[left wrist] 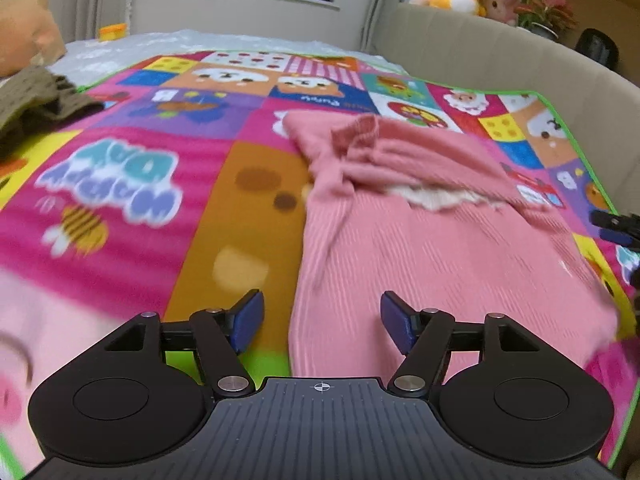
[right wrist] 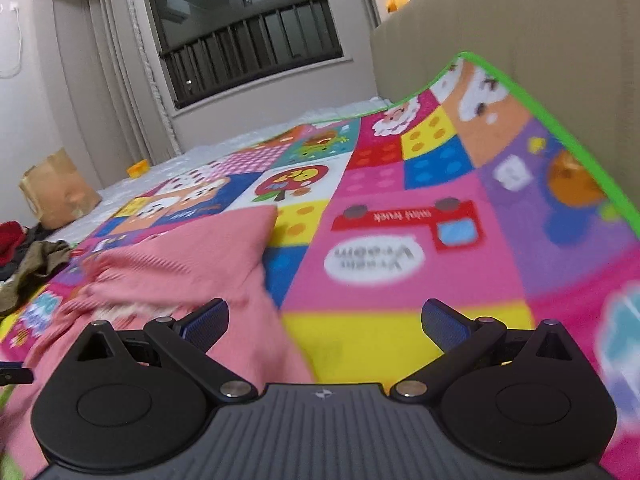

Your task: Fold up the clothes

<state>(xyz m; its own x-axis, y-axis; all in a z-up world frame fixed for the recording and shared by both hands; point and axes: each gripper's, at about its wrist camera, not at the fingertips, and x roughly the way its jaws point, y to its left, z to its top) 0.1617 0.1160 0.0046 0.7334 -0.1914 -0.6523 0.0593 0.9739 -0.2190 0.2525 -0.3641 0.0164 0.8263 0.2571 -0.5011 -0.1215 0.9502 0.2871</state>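
Left wrist view: the left gripper [left wrist: 322, 322] hangs with jaws spread wide and empty over the near left edge of the pink ribbed knit garment [left wrist: 432, 248], which lies rumpled on the bright cartoon-printed play mat [left wrist: 132, 168]. The right gripper [right wrist: 324, 320], also parted and empty, sits at the garment's right edge. Judging by this, a fold is being set up; next, each must pinch a soft, floppy hem.

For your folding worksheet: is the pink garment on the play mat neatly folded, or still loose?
Still loose: the pink garment lies rumpled on the play mat, one part flopped over and its pale lining showing.
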